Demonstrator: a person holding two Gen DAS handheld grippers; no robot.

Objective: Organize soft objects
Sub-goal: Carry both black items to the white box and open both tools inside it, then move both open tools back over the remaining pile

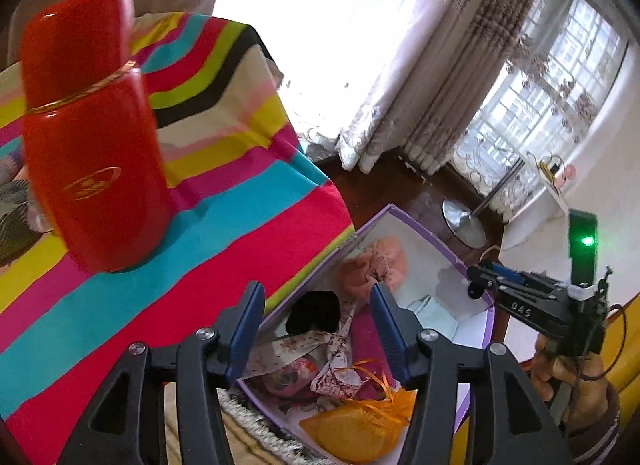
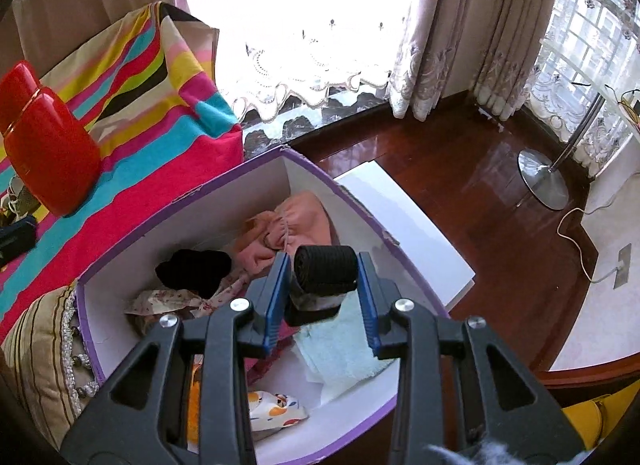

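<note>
A bed or table draped in a brightly striped cloth [image 1: 240, 201] carries a tall red container [image 1: 92, 153], which stands upright on the stripes. At the cloth's far left edge lie a few small dark items, too blurred to name. Beside the draped surface, a purple-rimmed white box [image 2: 192, 201] sits on a fringed striped cushion [image 2: 44, 369]. Beyond them, the dark polished wood floor [image 2: 472, 185] bears the round metal base of a stand [image 2: 544, 181], a white flat panel [image 2: 404, 221], and a pale cable [image 2: 576, 241].
</note>
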